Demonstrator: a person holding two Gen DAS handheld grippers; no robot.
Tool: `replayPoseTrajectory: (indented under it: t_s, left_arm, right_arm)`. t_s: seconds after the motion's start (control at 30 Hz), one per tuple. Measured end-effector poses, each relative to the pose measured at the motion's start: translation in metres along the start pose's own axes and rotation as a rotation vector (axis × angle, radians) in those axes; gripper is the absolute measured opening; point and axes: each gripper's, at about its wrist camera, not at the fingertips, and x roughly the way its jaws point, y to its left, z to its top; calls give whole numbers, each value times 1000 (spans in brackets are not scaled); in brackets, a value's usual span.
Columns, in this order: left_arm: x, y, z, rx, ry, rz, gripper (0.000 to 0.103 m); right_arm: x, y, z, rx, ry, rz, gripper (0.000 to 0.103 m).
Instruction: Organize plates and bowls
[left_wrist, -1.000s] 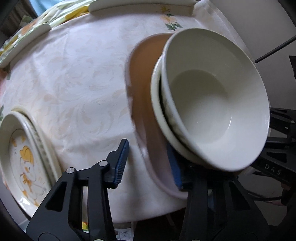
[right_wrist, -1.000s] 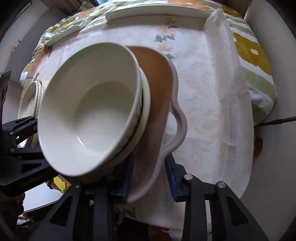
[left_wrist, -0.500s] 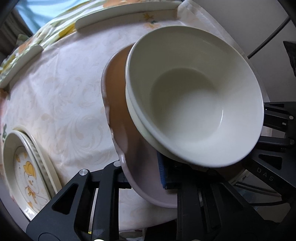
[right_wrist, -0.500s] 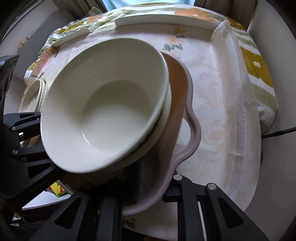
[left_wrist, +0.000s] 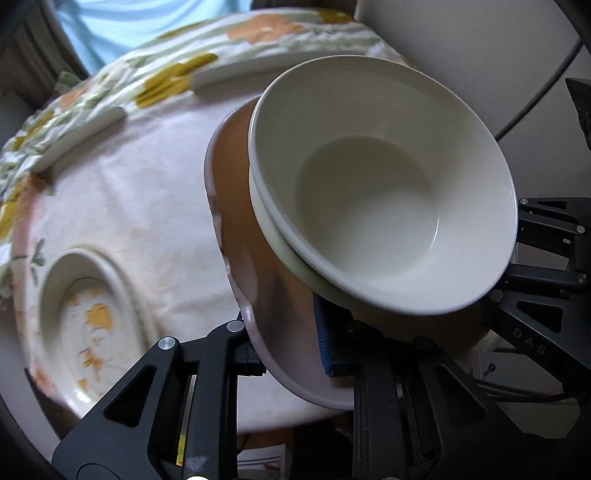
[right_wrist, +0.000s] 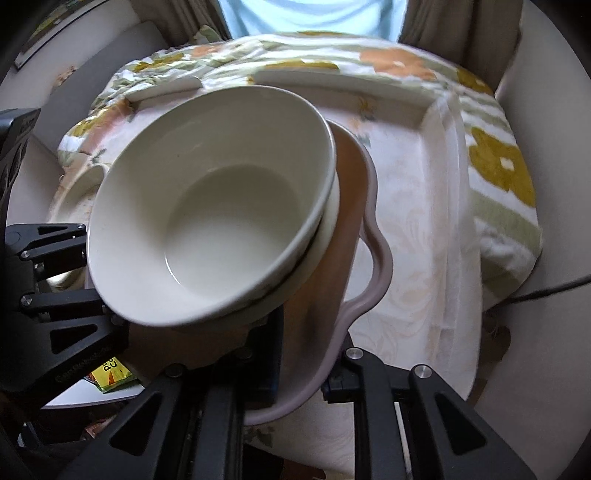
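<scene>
Both grippers are clamping the pink tray (left_wrist: 258, 295): my left gripper (left_wrist: 286, 347) and right gripper (right_wrist: 301, 365) are pinching opposite rims, carrying stacked white bowls (right_wrist: 207, 206) tilted above the tablecloth (left_wrist: 129, 206).

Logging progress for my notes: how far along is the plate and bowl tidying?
Done: two cream ceramic bowls sit nested on the pink wavy-rimmed plate. In hand: left gripper and right gripper each clamp that plate's rim, carrying the stack. Left: the yellow-flowered oval plate lies alone on the tablecloth.
</scene>
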Motion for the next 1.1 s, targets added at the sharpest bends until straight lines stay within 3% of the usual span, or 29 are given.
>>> replayPoseTrajectory:
  t_s: [0.23,0.5,0.8,1.1]
  left_arm:
    - [-44,49,-13,-69,-43,48,17]
    - [-67,140,-51,-89,-26,76,17]
    - [-45,227,-86,-95,17,59,17]
    - [-14,247,-99,-110,25,42,17]
  right_arm:
    - [-29,58,26,-76,-44,22,15]
    - [-19,141,41,-89,-33,51,15]
    - [30,216,60,-58,9,75,15]
    - [60,235,54,-18,24,44,15]
